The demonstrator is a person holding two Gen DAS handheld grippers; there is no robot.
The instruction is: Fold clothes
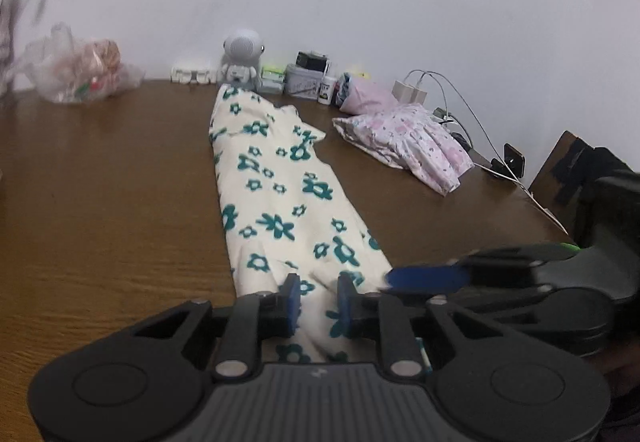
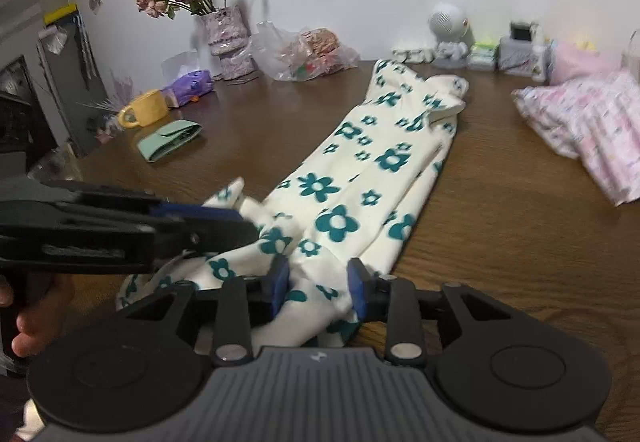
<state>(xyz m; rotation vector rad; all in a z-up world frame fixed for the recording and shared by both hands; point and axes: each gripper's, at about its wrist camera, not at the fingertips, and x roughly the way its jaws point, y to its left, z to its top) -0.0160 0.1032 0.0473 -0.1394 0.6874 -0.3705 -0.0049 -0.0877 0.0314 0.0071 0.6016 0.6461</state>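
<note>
A cream garment with teal flowers (image 1: 276, 186) lies folded in a long strip on the brown table (image 1: 100, 182), running from the near edge to the back wall. It also shows in the right wrist view (image 2: 360, 170). My left gripper (image 1: 318, 298) has its jaws apart over the near end of the cloth, with fabric between the pads. My right gripper (image 2: 318, 282) is likewise open with the near end of the cloth between its pads. The right gripper shows at the right of the left wrist view (image 1: 432, 276), and the left gripper shows at the left of the right wrist view (image 2: 216, 222).
A folded pink floral garment (image 1: 416, 146) lies at the right. A white speaker figure (image 1: 242, 58), boxes and chargers line the back wall. A plastic bag (image 1: 80, 70), a vase of dried flowers (image 2: 228, 38), a yellow mug (image 2: 146, 108) and a green pouch (image 2: 168, 140) stand at the left.
</note>
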